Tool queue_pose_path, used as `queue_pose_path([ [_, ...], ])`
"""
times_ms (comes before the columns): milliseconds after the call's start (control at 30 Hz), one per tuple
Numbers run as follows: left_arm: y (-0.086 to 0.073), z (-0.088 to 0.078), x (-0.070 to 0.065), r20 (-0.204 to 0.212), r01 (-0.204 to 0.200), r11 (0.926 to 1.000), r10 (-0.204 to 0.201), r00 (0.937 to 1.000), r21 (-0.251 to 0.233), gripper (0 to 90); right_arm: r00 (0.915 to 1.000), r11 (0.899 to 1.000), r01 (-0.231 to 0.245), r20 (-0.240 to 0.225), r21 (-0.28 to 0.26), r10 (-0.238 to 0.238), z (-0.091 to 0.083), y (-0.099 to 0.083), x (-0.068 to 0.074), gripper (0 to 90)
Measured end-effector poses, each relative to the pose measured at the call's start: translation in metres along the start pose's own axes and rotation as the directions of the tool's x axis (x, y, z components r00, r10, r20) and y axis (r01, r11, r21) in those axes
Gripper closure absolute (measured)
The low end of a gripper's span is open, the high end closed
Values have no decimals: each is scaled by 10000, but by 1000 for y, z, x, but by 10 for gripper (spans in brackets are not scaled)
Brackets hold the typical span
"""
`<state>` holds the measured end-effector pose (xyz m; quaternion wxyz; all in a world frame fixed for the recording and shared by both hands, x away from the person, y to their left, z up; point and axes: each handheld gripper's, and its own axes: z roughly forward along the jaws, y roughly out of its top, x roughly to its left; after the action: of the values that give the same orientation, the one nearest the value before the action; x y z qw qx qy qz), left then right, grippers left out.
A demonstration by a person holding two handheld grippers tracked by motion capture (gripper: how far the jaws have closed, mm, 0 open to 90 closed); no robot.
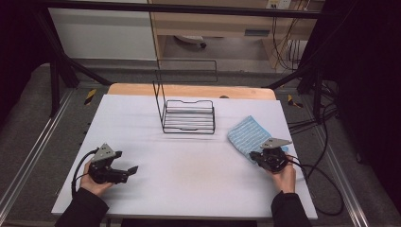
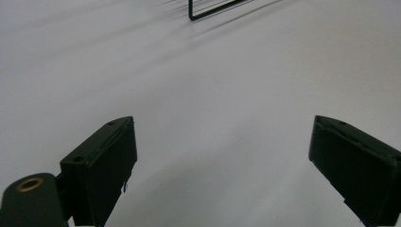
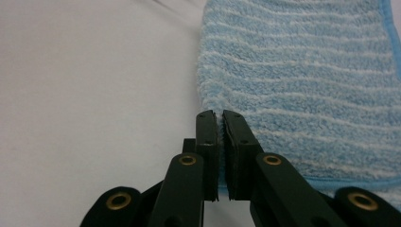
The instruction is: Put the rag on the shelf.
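right tongs (image 3: 220, 118) look clamped on the near edge of the blue towel (image 3: 302, 80), wire rack (image 1: 188, 116) off to their left, left tongs (image 2: 222, 156) wide apart.

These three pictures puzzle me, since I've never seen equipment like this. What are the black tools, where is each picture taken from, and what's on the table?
A person holds a hand-operated two-jaw gripper in each hand. The high view looks down on the white table; each of the other two comes from a camera riding on one gripper. The left gripper stands open over bare table. The right gripper is shut, pinching the near edge of a blue striped towel. An empty black wire rack stands farther back.
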<state>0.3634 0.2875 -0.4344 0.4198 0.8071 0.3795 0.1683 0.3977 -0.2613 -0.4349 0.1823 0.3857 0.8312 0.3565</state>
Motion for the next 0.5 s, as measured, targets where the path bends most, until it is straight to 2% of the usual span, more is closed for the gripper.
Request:
queue_pose_path([
  [367, 0, 0, 0, -17, -18, 10000, 18, 10000, 28, 85, 9991, 9999, -153, -407, -18, 152, -4, 3, 13, 858],
  [500, 0, 0, 0, -27, -10, 10000, 11, 10000, 30, 85, 9972, 9991, -428, -623, -68, 423, -8, 2, 18, 858],
])
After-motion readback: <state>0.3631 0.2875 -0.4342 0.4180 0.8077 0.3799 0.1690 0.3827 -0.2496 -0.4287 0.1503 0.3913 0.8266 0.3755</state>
